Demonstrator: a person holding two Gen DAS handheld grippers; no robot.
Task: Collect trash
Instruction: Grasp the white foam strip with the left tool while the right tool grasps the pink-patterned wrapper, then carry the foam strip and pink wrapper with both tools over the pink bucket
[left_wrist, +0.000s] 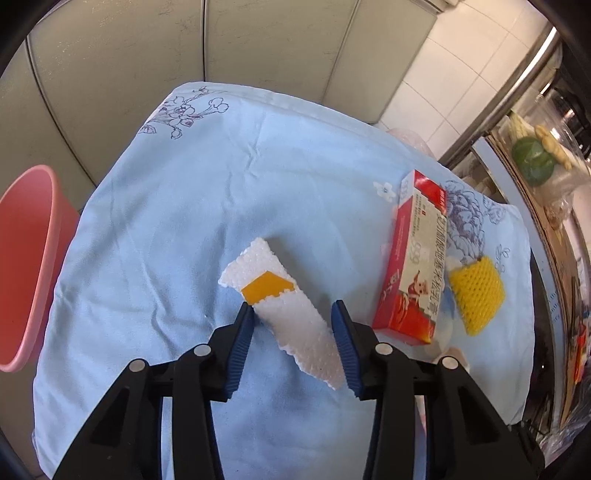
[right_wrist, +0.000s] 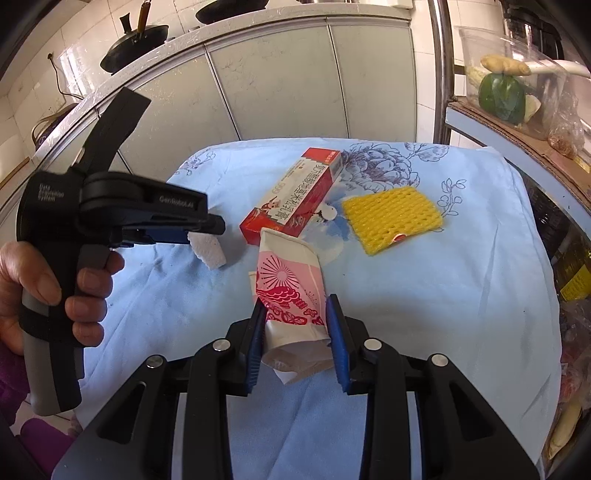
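Observation:
My left gripper (left_wrist: 293, 310) is shut on a white foam strip (left_wrist: 280, 295) with an orange tape patch and holds it above the blue cloth; the strip (right_wrist: 208, 251) and the left gripper (right_wrist: 207, 225) also show in the right wrist view. My right gripper (right_wrist: 295, 306) is shut on a crumpled pink-and-white paper cup (right_wrist: 291, 291) over the cloth. A red medicine box (left_wrist: 417, 258) (right_wrist: 295, 195) and a yellow foam net (left_wrist: 476, 295) (right_wrist: 391, 218) lie on the cloth to the right.
A pink bin (left_wrist: 29, 258) stands left of the cloth-covered table (left_wrist: 166, 221). Grey cabinet doors (right_wrist: 277, 81) are behind. A shelf (right_wrist: 517, 129) with vegetables stands at the right.

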